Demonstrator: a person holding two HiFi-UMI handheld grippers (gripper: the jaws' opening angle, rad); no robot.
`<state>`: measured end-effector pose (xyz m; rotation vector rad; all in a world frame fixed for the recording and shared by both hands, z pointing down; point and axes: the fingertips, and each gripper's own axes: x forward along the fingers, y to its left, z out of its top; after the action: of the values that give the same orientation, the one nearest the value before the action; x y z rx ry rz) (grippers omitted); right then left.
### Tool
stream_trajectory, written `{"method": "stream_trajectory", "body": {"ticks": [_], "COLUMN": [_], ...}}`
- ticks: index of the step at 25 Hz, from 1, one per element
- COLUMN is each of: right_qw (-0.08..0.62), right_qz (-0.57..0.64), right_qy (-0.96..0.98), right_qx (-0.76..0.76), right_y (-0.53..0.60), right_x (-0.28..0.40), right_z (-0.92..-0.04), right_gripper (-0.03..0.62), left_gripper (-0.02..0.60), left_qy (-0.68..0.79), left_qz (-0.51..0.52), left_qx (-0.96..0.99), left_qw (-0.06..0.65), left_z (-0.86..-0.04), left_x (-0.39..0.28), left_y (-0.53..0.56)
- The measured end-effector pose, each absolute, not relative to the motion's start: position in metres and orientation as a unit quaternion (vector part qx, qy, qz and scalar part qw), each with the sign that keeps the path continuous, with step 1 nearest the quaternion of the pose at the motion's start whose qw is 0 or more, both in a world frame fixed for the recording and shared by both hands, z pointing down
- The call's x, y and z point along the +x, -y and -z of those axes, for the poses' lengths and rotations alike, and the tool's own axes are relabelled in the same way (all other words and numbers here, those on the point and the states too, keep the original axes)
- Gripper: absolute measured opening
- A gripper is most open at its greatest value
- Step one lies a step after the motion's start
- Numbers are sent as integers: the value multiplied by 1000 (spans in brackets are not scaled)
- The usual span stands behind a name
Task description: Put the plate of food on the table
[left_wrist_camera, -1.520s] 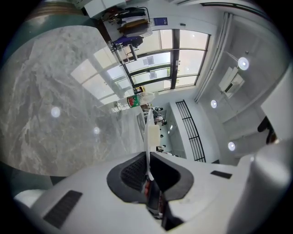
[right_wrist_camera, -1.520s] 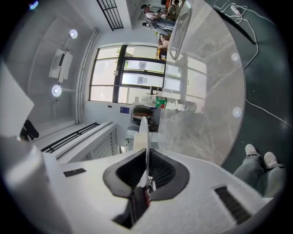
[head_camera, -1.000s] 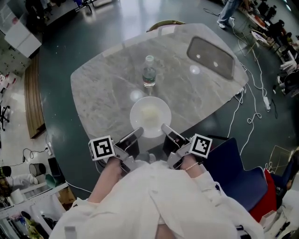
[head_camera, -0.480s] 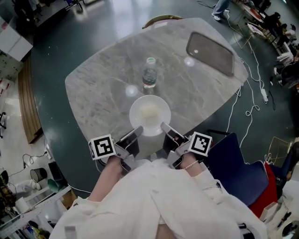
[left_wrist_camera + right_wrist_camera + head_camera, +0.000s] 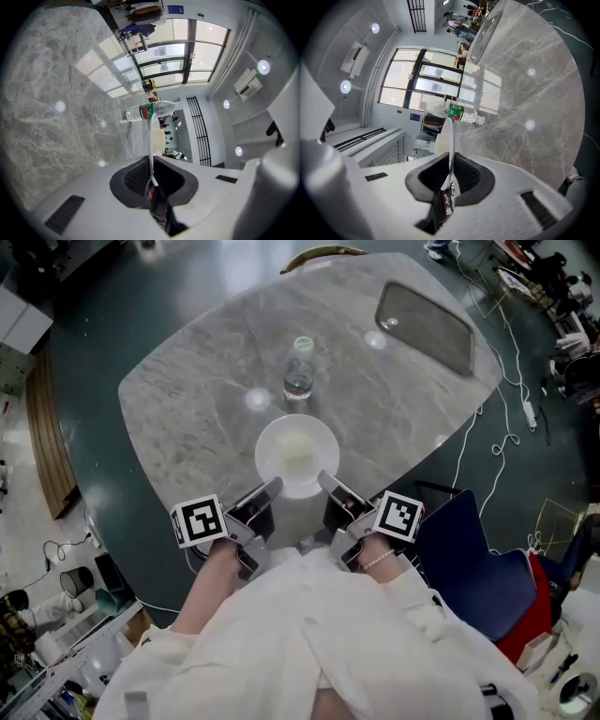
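The left gripper (image 5: 266, 493) and the right gripper (image 5: 329, 487) each clamp the near rim of the white plate (image 5: 297, 454) of pale food, held over the marble table's (image 5: 187, 399) near edge, just before a water bottle (image 5: 298, 372).

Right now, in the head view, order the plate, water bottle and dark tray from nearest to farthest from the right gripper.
1. The plate: its near rim is clamped in the right gripper.
2. The water bottle: just beyond the plate, mid table.
3. The dark tray: far right corner.
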<state>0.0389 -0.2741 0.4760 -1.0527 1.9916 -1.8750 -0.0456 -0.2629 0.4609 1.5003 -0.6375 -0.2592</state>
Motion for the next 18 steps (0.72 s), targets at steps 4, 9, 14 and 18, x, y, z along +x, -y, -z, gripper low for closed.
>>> {"method": "stream_trajectory", "body": {"ticks": [4, 9, 14, 18], "right_qw": [98, 92, 83, 82], "right_qz": [647, 653, 666, 668], "right_qy": [-661, -651, -633, -634], "right_qx": [-367, -377, -387, -380], "right_y": [273, 272, 270, 272], "right_x": [39, 41, 41, 35], "right_z": [-488, -497, -513, -519], "right_gripper": [14, 14, 14, 15], "left_gripper": [26, 26, 26, 26], "left_qy": [284, 286, 295, 297], "left_qz": [89, 74, 65, 51], "left_qx": [692, 692, 675, 677], "left_qw": [658, 659, 673, 671], "left_z": [-471, -478, -491, -503], "left_x": [-46, -42, -40, -44], "left_y": [267, 267, 266, 267]}}
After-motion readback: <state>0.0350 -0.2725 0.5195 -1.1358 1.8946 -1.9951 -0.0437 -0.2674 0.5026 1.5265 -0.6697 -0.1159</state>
